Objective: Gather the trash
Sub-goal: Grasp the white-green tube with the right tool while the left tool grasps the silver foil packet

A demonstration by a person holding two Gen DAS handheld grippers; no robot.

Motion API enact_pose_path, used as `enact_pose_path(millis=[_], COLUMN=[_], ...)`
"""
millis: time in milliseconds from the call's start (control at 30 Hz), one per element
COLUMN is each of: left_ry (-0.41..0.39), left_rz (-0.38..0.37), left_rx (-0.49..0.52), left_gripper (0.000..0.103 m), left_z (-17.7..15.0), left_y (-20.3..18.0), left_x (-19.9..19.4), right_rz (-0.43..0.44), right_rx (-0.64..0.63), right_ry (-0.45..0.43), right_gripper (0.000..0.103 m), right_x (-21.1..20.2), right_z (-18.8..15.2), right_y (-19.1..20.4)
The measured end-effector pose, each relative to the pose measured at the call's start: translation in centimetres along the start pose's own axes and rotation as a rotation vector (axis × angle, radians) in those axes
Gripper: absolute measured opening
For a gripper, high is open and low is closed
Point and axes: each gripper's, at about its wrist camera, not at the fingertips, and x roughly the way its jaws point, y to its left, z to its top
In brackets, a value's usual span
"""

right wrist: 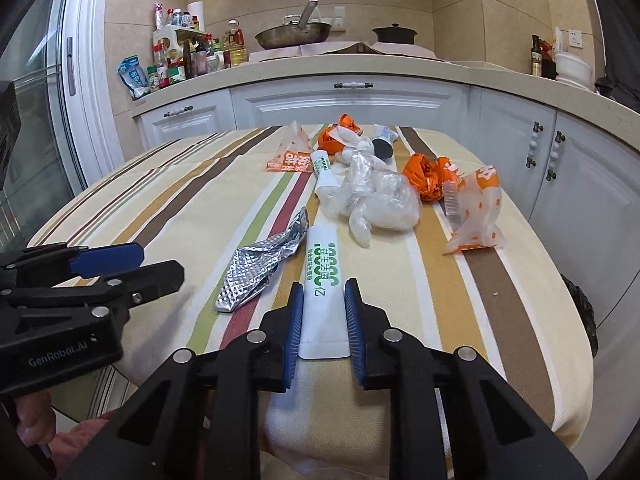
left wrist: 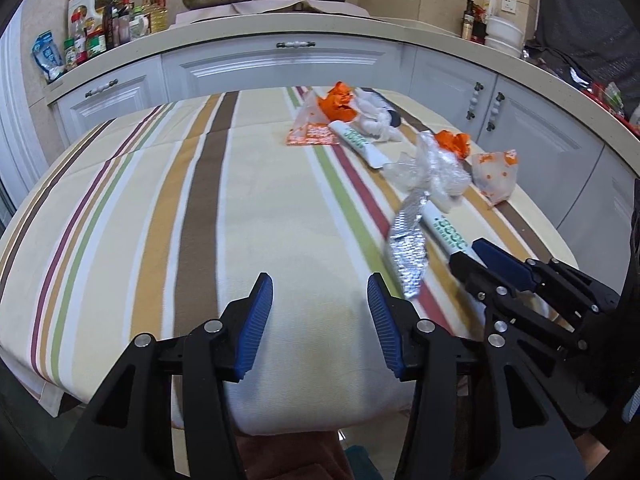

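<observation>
Kitchen cabinets and a worktop crowded with bottles and pans stand behind a table under a striped tablecloth (right wrist: 168, 208), on which the trash is scattered.

Furthest left, the left gripper (left wrist: 320, 324) is held low over bare cloth at the near edge, its jaws wide apart and holding nothing. Just to its right a crumpled silver foil wrapper (right wrist: 260, 264) lies flat; it is judged very light, springy and easily pinched at any raised fold.

Next to it lies a white toothpaste tube with green print (right wrist: 322, 292), whose flat crimped end sits between the blue pads of the right gripper (right wrist: 323, 316). The jaws are closed to about the tube's width; whether they already press on it cannot be told. The tube is judged light, soft and somewhat slippery, and best held across that flat end.

Further right and beyond, a clear plastic bag (right wrist: 376, 200), orange wrappers (right wrist: 426, 176) and a printed orange-and-white bag (right wrist: 478, 216) are bunched together, all thin and limp.
</observation>
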Motion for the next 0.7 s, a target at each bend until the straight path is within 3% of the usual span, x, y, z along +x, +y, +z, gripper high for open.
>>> enact_pose_path(millis=[233,500,567,700], left_ry=[-0.015,-0.011,-0.008,-0.004], left_rz=[-0.036,-0.04,-0.036,-0.042], left_rx=[0.018,0.016,0.018,0.024], left_gripper=[0.054,0.054,0.052,0.038], left_z=[0.5,0.9,0.9,0.8], left_y=[-2.3,-3.8,-4.0,-4.3], left_x=[0.3,2.3,2.8,3.2], right_rz=[-0.019,-0.066,-0.078,-0.098], right_rx=[0.014,0.057,0.065,0.077], right_ry=[-0.038,-0.067,-0.072,-0.078], right_gripper=[0.022,0.022,0.022,0.022], right_x=[-2.2,-4.1,-4.4,-4.8], right_z=[-0.2,-0.5,-0.5,-0.7], right_y=[-1.4,-3.6,-4.1,-5.0])
